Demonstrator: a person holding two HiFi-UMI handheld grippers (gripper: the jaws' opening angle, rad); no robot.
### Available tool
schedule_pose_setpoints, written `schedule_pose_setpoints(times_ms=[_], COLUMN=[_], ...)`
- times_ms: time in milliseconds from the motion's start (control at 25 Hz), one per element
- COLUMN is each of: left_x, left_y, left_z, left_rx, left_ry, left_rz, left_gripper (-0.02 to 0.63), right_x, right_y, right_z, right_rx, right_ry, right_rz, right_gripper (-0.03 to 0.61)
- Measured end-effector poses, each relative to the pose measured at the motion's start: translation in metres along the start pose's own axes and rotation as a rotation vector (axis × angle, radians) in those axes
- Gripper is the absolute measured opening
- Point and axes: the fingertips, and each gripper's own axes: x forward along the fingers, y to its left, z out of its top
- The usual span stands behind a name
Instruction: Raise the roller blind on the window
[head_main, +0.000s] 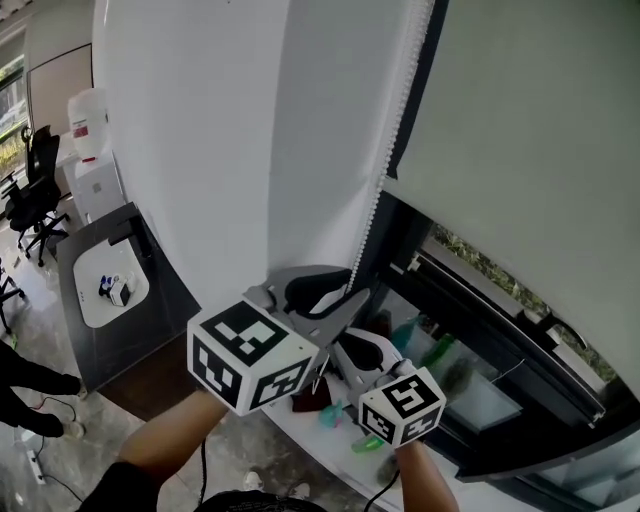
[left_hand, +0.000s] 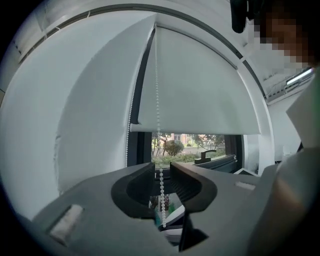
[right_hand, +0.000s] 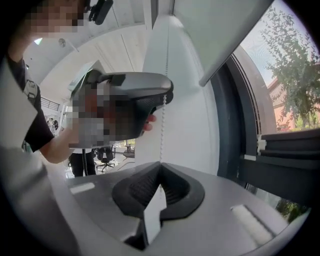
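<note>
Quick read on this one. The roller blind hangs over most of the window; only a strip at the bottom is uncovered, so IMO plenty of raising is left to do.

The thing to work is the bead chain at the blind's left edge, not the fabric. One strand runs down beside the dark frame, and the other hangs free in front of the glass.

Left gripper is up higher w/ jaws spread. The free strand passes right btwn them, but the pads aren't pressing on it. Right gripper sits lower w/ jaws pressed together, pinching that same strand, which drops from the left gripper straight into it.

Handling-wise, the chain looks like thin plastic beads, so super light and floppy w/ zero stiffness. The beads give a pinch something to catch on, so it prob won't slide much. Best spot to grab is across the strand w/ a bead sitting above the pads. Pull along the chain's own line. Yanking sideways could pop it off the sprocket or snap it, I reckon.

Can't tell from here which strand actually lifts the blind.
</note>
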Motion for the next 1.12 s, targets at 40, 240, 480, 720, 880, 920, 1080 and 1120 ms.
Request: schedule_pose_setpoints(times_ms=[40,240,480,720,880,920,1080,1120], left_x=[0.001,0.004,-0.002,0.002,-0.002,-0.002,-0.005,-0.004], left_y=[-0.001,0.004,0.002,0.002,0.003,0.003,0.002,0.002], left_z=[0.001,0.000,-0.009,-0.065,-0.123,-0.138,-0.178,-0.181], left_rx=[0.002,-0.007,-0.045,-0.086,-0.104,-0.116,-0.152,-0.150], left_ry=[0.002,-0.011,-0.006,0.101,0.229,0.262,0.336,0.343], left_rz=[-0.003,0.004,-0.022,-0.041,-0.049,-0.051,-0.052,-0.051], left_gripper=[0.082,0.011,0.011,0.011,0.012,0.012,0.012,0.012], right_x=[-0.001,-0.008,-0.038,-0.037,-0.021,-0.018,-0.011,-0.009], right_y=[-0.001,-0.007,-0.007,-0.026,-0.020,-0.018,-0.012,-0.010], right_z=[-0.003,-0.005,0.051,0.138,0.165,0.168,0.174,0.175], right_rx=[0.002,0.020,0.314,0.185,0.114,0.106,0.080,0.073], right_ry=[0.005,0.027,-0.174,-0.289,-0.290,-0.287,-0.284,-0.284], right_rz=[-0.006,-0.016,0.178,0.106,0.094,0.098,0.121,0.125], right_gripper=[0.006,0.008,0.201,0.179,0.167,0.167,0.151,0.144])
